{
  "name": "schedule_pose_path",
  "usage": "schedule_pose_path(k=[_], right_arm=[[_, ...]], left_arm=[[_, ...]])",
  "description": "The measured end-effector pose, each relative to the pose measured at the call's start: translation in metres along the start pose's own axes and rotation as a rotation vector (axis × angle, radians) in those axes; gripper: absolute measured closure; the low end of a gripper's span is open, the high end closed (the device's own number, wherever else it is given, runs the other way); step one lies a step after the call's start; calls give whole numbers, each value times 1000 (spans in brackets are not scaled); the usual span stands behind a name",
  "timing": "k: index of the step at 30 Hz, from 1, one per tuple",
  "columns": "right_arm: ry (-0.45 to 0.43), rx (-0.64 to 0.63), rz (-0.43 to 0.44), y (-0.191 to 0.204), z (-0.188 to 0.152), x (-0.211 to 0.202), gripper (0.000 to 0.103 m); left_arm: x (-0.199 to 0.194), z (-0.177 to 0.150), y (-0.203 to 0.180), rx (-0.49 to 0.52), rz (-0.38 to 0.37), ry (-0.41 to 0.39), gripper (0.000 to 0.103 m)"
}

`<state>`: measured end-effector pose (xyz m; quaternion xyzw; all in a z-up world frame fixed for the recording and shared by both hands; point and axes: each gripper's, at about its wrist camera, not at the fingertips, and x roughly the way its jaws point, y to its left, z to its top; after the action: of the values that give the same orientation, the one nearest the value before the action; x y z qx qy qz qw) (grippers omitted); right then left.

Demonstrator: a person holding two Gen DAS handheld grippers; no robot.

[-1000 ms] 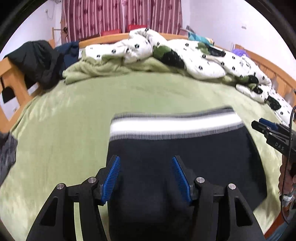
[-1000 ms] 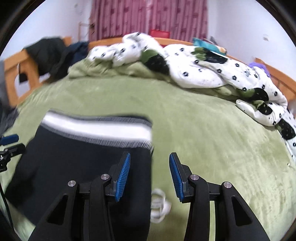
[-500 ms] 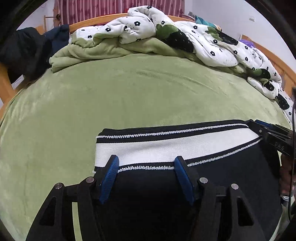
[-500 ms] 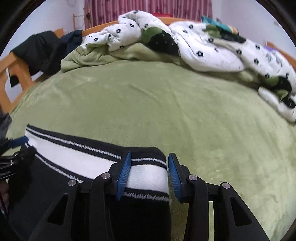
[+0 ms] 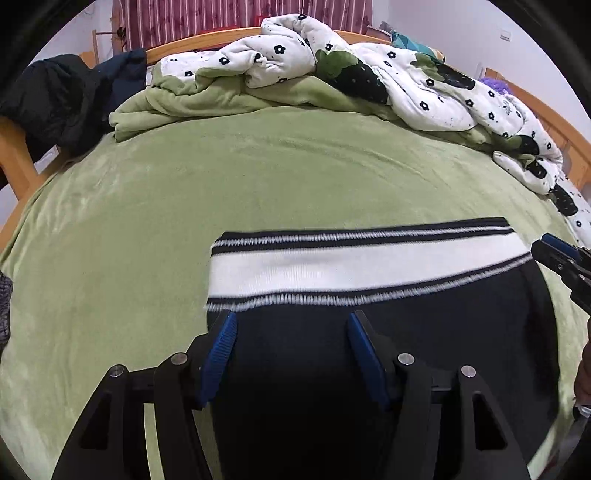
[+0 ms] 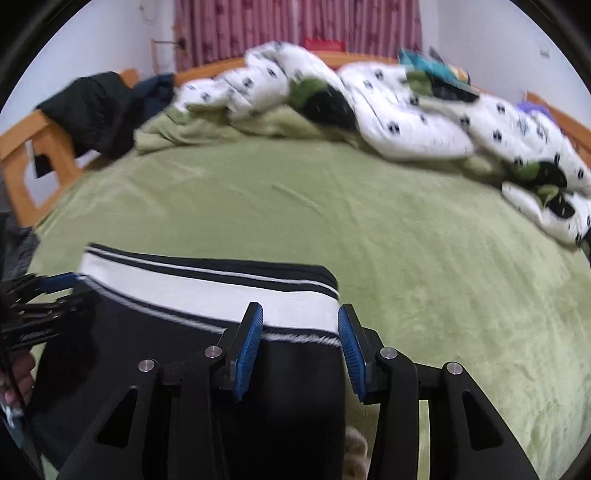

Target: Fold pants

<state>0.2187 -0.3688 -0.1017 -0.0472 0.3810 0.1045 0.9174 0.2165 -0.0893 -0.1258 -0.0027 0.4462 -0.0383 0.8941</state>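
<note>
Black pants (image 5: 424, 350) with a white, black-striped waistband (image 5: 362, 266) lie folded on the green bedspread (image 5: 258, 177). My left gripper (image 5: 291, 325) is open, its blue pads over the black cloth just below the waistband's left end. My right gripper (image 6: 300, 319) is open over the waistband's right end (image 6: 221, 288). Each gripper shows at the edge of the other's view, the right one (image 5: 561, 258) and the left one (image 6: 40, 295). A white drawstring (image 6: 354, 454) peeks out below the pants.
A white flowered duvet (image 5: 369, 74) and a green blanket (image 5: 192, 99) are heaped along the far side of the bed. Dark jackets (image 5: 66, 99) hang on the wooden bed frame (image 5: 14, 158) at the left. Red curtains (image 6: 295, 26) hang behind.
Both grippers have drawn back from the waistband, which now lies farther ahead of the pads. Both stayed open. The pants rest flat on the bed.
</note>
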Motion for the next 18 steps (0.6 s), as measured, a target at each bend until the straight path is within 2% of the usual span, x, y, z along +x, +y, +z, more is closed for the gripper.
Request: schedule_pose_path(k=[2,4,5,7,12,18], right_arm=[[32,1,11,4,-6,4,60],[117,2,-4,7,-18,25,59],[108,-16,-24,10,-27,31,60],[71,-61,-53,18,-31,27,60],[145,-3,-43,14,-28,20,59],[167,-74,-70,25,-44,2,59]], left_arm=[[-4,-8,3,-1,-7,13,42],[6,-18,9,-1,-30,83,40],[10,-23,13,-5,-44,109,40],[9,-33,21,-37,-63,112,38],[-10,-55,26,-53,-95,132,38],[-37,-91,27,-64,-168,137,38]])
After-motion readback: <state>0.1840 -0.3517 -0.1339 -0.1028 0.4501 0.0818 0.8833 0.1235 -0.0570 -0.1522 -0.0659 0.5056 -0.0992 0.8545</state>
